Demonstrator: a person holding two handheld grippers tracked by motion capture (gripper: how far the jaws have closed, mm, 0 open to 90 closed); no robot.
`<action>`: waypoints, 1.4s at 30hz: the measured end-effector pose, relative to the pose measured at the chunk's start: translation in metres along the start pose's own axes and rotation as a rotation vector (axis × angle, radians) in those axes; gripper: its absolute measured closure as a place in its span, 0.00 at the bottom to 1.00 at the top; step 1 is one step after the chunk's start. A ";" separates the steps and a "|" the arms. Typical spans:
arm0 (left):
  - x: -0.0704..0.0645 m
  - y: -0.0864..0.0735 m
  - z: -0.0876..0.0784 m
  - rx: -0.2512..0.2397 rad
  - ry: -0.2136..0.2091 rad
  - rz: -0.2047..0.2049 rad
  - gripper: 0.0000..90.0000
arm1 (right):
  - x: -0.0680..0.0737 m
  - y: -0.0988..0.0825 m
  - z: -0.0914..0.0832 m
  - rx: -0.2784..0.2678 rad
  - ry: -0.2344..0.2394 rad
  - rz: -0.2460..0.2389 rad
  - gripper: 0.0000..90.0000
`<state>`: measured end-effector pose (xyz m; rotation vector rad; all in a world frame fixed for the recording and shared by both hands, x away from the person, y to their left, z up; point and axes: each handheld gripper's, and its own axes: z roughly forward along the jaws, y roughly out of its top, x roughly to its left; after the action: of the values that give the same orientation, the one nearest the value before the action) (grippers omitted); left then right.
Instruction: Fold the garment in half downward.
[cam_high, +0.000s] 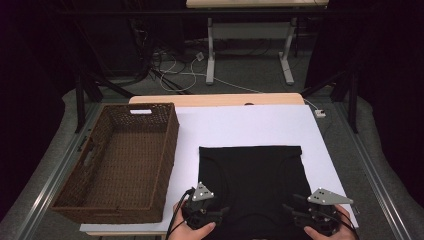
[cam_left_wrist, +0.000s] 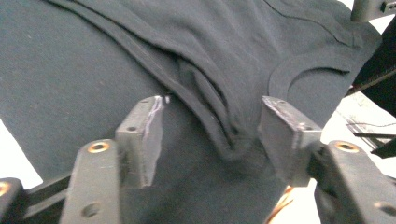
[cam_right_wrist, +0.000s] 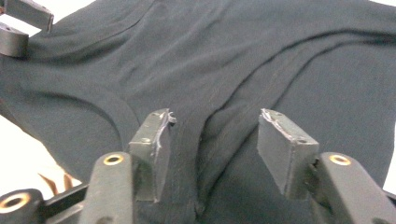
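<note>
From the high view, the black cotton T-shirt (cam_high: 251, 187) lies folded flat on the white-topped bench (cam_high: 250, 125), at about five o'clock from the brown woven wicker basket (cam_high: 120, 160), which waits empty beside it, likely as the shirt's destination. My left hand-held gripper (cam_high: 212, 210) and right hand-held gripper (cam_high: 297, 212) rest at the shirt's near edge, at seven and five o'clock on the cloth.

In the left gripper view, my jaws stand apart, released, with a puckered ridge of fabric (cam_left_wrist: 219, 121) between the pads but unpressed.

In the right gripper view, my jaws are likewise spread, a soft crease (cam_right_wrist: 210, 135) between them, ungripped. I read no label or writing anywhere.
</note>
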<state>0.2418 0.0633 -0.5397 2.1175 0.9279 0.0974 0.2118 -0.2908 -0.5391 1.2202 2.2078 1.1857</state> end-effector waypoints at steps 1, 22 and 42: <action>0.001 0.001 -0.001 -0.003 0.000 0.010 0.41 | 0.000 0.001 -0.001 0.000 -0.003 -0.017 0.47; 0.028 -0.002 -0.002 -0.073 0.021 -0.074 0.33 | -0.011 0.001 0.011 0.012 -0.020 -0.012 0.30; 0.038 -0.001 0.001 -0.077 0.078 -0.144 0.00 | -0.026 0.002 0.014 0.041 -0.092 0.061 0.00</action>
<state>0.2688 0.0873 -0.5504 1.9813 1.1029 0.1406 0.2371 -0.3045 -0.5480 1.3395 2.1520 1.0885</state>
